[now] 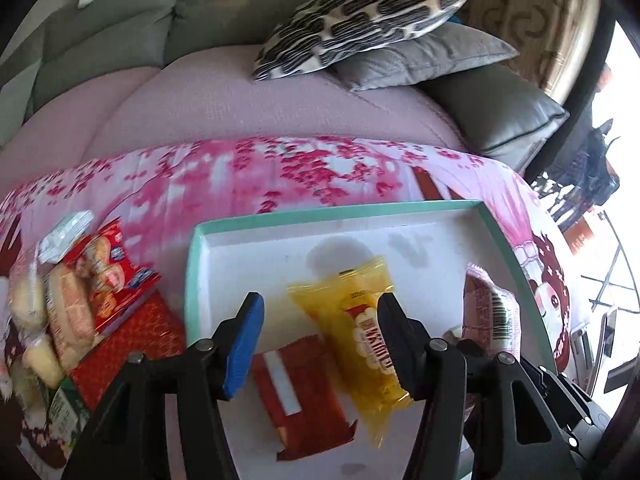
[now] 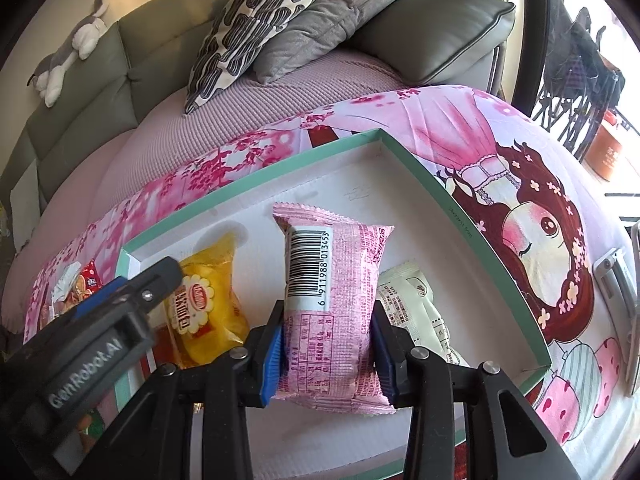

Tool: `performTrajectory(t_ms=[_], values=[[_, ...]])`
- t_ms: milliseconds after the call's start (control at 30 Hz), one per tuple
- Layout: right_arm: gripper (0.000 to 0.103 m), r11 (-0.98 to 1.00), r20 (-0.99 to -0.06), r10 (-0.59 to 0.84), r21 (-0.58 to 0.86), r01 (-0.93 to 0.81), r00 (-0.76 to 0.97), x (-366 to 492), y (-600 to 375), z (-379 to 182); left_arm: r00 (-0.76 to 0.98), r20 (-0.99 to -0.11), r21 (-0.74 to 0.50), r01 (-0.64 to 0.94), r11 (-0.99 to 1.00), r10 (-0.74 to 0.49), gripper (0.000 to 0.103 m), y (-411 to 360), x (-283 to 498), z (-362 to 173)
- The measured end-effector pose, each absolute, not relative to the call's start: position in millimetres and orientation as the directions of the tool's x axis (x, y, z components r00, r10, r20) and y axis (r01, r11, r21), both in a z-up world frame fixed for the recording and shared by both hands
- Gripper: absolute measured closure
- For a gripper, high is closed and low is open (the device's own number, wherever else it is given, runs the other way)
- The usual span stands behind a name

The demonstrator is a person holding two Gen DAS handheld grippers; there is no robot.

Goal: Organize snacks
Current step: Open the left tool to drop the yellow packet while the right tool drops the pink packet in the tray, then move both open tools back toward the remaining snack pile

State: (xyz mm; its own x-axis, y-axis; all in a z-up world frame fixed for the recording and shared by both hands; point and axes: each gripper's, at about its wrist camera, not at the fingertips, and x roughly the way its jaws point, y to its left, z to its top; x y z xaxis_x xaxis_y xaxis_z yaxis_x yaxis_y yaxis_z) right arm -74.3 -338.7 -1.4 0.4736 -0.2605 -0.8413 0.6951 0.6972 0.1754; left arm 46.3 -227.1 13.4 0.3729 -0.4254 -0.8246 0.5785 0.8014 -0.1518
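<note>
A: Where do we stand with the pink snack packet?

B: Our right gripper grips it by its two long sides, the pads pressing the wrapper. Its long axis runs away from the jaws, toward the far wall of the green-rimmed tray, and it hangs over the white tray floor.

A: And our left gripper?

B: Its jaws stand open and press on nothing. The yellow bread packet lies on the tray floor between them, against the right finger, long axis also pointing away. A red packet lies just beside it on the left.

A: Where is room for the pink one?

B: We judge the free floor is straight ahead and to the right, toward the far corner. The white packet lies close on the right, so we should set it down between white and yellow, staying clear of the tray walls.

A: More snacks wait?

B: Yes, a pile of packets on the blanket, left of the tray, nearer our left hand.
</note>
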Motion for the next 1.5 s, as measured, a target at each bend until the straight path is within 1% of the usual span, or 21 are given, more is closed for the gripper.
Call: performTrajectory(t_ms=[67,133,167,233,333,467,533,600,633,767,800,867,933,1100,1267,1500], values=[[0.054,0.702,-0.841,-0.257,0.176,0.69,0.476,-74,-337,0,0.369,-0.832,-0.161,0.554,0.817,-0.414,0.041,-220,49,15],[0.042,0.711,-0.839,-0.259,0.169,0.683,0.478,-73,-335,2,0.366,-0.839,-0.167,0.531,0.83,-0.403,0.038,-212,53,17],[0.04,0.715,-0.836,-0.268,0.16,0.681,0.478,-73,-334,4,0.366,-0.842,-0.169,0.521,0.837,-0.397,0.033,-208,54,18],[0.036,0.721,-0.833,-0.284,0.141,0.678,0.475,-72,-331,6,0.372,-0.843,-0.174,0.497,0.85,-0.39,0.029,-200,58,21],[0.029,0.723,-0.832,-0.296,0.125,0.68,0.468,-72,-330,7,0.38,-0.845,-0.182,0.458,0.87,-0.377,0.029,-186,64,23],[0.023,0.728,-0.836,-0.298,0.113,0.676,0.46,-71,-329,6,0.377,-0.857,-0.179,0.421,0.889,-0.351,0.028,-175,70,20],[0.01,0.735,-0.836,-0.307,0.097,0.671,0.456,-70,-327,6,0.378,-0.864,-0.172,0.4,0.9,-0.333,0.026,-168,71,17],[0.004,0.738,-0.836,-0.315,0.082,0.67,0.449,-69,-326,6,0.379,-0.866,-0.17,0.388,0.906,-0.325,0.018,-163,72,15],[0.003,0.74,-0.837,-0.317,0.076,0.669,0.446,-69,-326,6,0.382,-0.866,-0.169,0.383,0.908,-0.323,0.015,-160,73,15],[0.002,0.742,-0.84,-0.31,0.079,0.666,0.445,-69,-326,5,0.399,-0.865,-0.155,0.363,0.919,-0.304,0.014,-148,74,16],[0.0,0.741,-0.84,-0.31,0.081,0.667,0.446,-69,-326,5,0.404,-0.864,-0.152,0.359,0.921,-0.3,0.013,-145,74,16],[0.0,0.739,-0.839,-0.31,0.085,0.668,0.448,-69,-326,5,0.414,-0.861,-0.152,0.344,0.927,-0.295,0.003,-139,75,16],[0.0,0.738,-0.838,-0.304,0.093,0.669,0.452,-70,-327,5,0.425,-0.854,-0.163,0.331,0.93,-0.3,0.001,-131,76,17],[0.0,0.733,-0.837,-0.29,0.117,0.67,0.464,-71,-326,6,0.443,-0.842,-0.179,0.312,0.933,-0.309,0.0,-114,78,21],[0.0,0.751,-0.833,-0.288,0.109,0.651,0.472,-68,-317,11,0.443,-0.84,-0.196,0.292,0.936,-0.314,0.0,-93,76,23],[0.0,0.809,-0.827,-0.254,0.103,0.579,0.502,-56,-289,19,0.479,-0.835,-0.177,0.232,0.956,-0.271,0.0,-54,72,30]])
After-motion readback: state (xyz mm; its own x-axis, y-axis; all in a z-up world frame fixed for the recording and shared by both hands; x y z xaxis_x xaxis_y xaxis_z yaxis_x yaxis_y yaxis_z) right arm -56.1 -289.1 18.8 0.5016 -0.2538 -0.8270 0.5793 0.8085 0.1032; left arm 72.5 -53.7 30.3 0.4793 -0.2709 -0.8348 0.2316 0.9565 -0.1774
